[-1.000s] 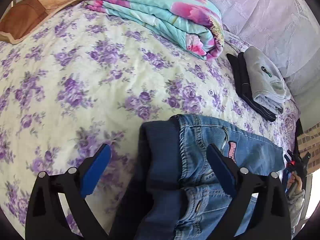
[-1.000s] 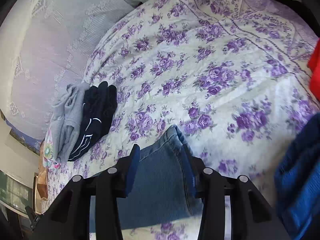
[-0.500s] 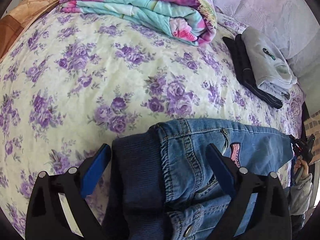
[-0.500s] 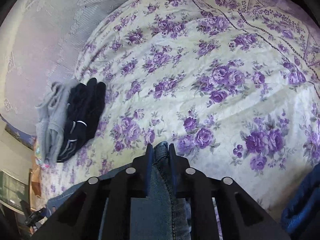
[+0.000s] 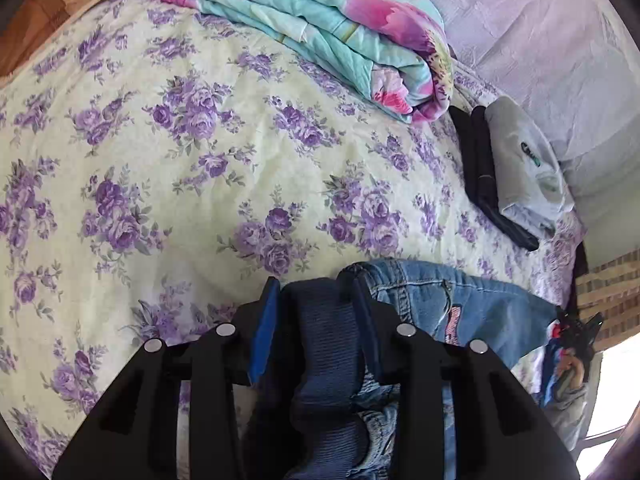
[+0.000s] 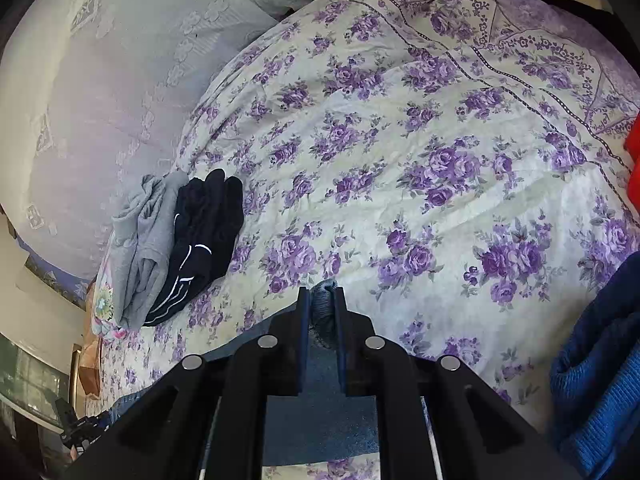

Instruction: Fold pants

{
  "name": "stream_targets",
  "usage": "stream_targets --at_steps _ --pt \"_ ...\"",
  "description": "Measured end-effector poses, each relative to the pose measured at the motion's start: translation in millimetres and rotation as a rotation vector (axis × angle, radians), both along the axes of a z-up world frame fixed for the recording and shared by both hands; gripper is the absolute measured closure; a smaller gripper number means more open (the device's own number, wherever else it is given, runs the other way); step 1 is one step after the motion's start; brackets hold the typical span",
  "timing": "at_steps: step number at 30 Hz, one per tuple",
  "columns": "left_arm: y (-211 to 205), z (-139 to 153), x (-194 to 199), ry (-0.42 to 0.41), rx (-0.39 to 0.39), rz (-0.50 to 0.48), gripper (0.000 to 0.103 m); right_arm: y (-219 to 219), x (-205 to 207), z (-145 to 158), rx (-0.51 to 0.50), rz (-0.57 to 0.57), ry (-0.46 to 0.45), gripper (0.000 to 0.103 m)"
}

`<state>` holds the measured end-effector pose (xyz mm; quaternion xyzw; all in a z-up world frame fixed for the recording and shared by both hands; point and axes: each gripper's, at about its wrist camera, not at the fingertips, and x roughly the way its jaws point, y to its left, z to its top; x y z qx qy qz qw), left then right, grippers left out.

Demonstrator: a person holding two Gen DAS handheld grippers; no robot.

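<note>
The left hand-held gripper [image 5: 314, 292], which had stood wide open around the jeans [image 5: 472, 308], was closing on their dark ribbed waistband [image 5: 326, 332]. The right hand-held gripper [image 6: 321, 300], earlier open around the denim leg end [image 6: 324, 286], had pinched it tight.

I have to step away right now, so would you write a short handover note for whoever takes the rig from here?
Left gripper: jaws closing around the dark ribbed waistband of the jeans.
Right gripper: shut on a bunched denim leg end.
The jeans lie across the near edge of the floral bedspread. Folded grey and black garments are stacked at its far side, by the rolled quilt.
Done: both ends gripped.
Left: lift, bring the ends together, fold, lay flat.
</note>
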<state>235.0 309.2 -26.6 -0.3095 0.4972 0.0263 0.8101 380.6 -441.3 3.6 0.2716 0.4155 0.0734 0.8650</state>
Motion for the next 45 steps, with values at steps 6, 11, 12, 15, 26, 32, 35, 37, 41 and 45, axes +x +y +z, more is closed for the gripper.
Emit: stream_targets --at_steps 6,11,12,15,26,32,35,37,41,45 --pt "12 -14 4 0.02 -0.13 0.045 0.063 -2 -3 -2 0.02 -0.01 0.012 0.091" --pt "4 -6 1 -0.006 -0.06 0.048 0.082 -2 -5 -2 0.022 -0.016 0.013 0.092" --pt "5 -3 -1 -0.018 -0.06 0.051 0.084 -2 -6 -1 0.022 -0.017 0.011 0.091" --pt "9 8 -13 -0.076 -0.08 0.066 0.089 1 -11 3 0.018 -0.022 -0.007 0.092" --pt "0 69 -80 -0.29 -0.111 0.018 0.103 -6 -103 64 0.047 -0.007 -0.178 0.095" --pt "-3 69 -146 -0.297 -0.099 -0.024 0.103 -31 -205 60 0.027 -0.003 -0.207 0.095" --pt "-15 56 -128 -0.207 -0.127 -0.043 0.102 -34 -212 49 0.043 -0.016 -0.175 0.095" --pt "-21 54 -107 -0.189 -0.104 -0.04 0.086 -33 -213 52 0.057 -0.017 -0.194 0.095" --pt "-16 52 -66 -0.168 0.036 0.006 0.044 -27 -215 63 0.048 0.0 -0.215 0.095" --pt "-10 36 -30 -0.103 -0.035 -0.026 0.049 -26 -215 63 0.055 -0.006 -0.206 0.095"
